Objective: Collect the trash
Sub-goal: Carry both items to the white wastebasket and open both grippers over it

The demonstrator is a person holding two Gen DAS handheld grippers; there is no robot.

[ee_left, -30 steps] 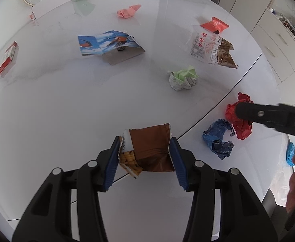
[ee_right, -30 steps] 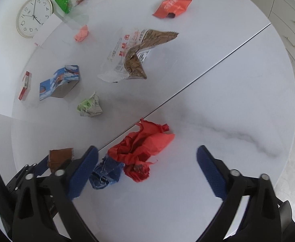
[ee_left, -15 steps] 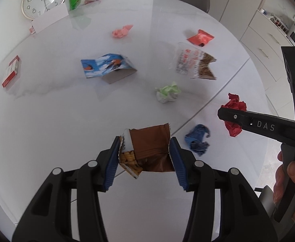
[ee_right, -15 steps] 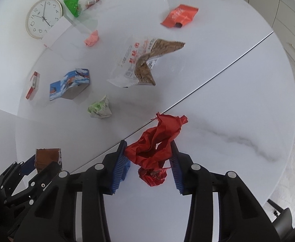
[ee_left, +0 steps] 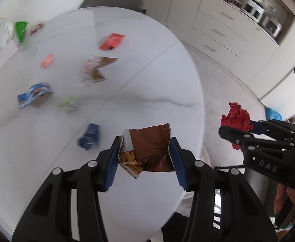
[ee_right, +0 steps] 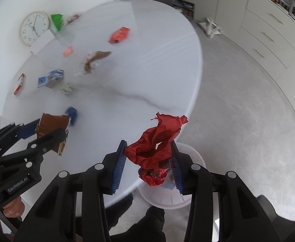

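A white bin (ee_right: pixel 167 199) stands on the floor just beside the round white table (ee_right: pixel 127 76), partly under its edge; what lies inside is hidden behind the red paper and the gripper.

The right gripper (ee_right: pixel 149 161) is clamped on a crumpled red paper (ee_right: pixel 157 139), its blue pads pressing both sides. Its jaws have just closed, with the paper between them. The paper hangs past the table's edge, directly above the bin.

The left gripper (ee_left: pixel 144 154) grips a torn brown snack wrapper (ee_left: pixel 149 141) between its pads, held over the table near the same edge.

On the table lie a crumpled blue wrapper (ee_left: pixel 90 136) nearest the left gripper, then a green-and-white paper ball (ee_left: pixel 68 103), a blue carton (ee_left: pixel 34 94), a clear bag with brown contents (ee_left: pixel 95 70), a small pink scrap (ee_left: pixel 46 60) and an orange-red packet (ee_left: pixel 112 41) towards the far side.
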